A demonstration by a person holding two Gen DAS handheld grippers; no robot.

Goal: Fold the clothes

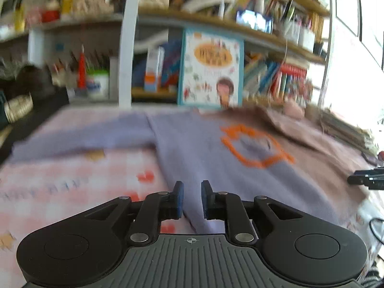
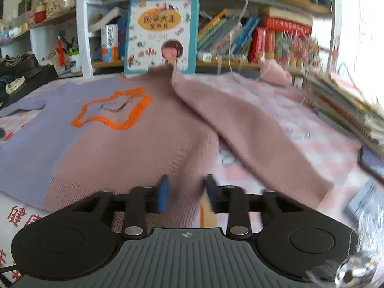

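On the bed: a two-tone knit sweater [image 2: 134, 144] lies spread flat on a pink checked sheet [image 1: 72, 182], lilac on one half, dusty pink on the other, with an orange outlined motif [image 2: 115, 112] across the chest.
Left wrist view only: the lilac sleeve [image 1: 79, 136] stretched out to the left, and the tip of the other gripper at the far right edge.
Right wrist view only: the pink sleeve [image 2: 252, 139] angled down to the right, and a pile of books [image 2: 348, 112] at the right edge of the bed.
Both views: a shelf with a large picture book [image 2: 160, 33] standing behind the sweater.
Left gripper [image 1: 192, 189]: jaws a narrow gap apart, not clamped; the sweater's lilac side edge lies just below and between the fingers.
Right gripper [image 2: 186, 184]: jaws apart, wider than the left, blurred; the pink hem lies under and between them, nothing pinched.
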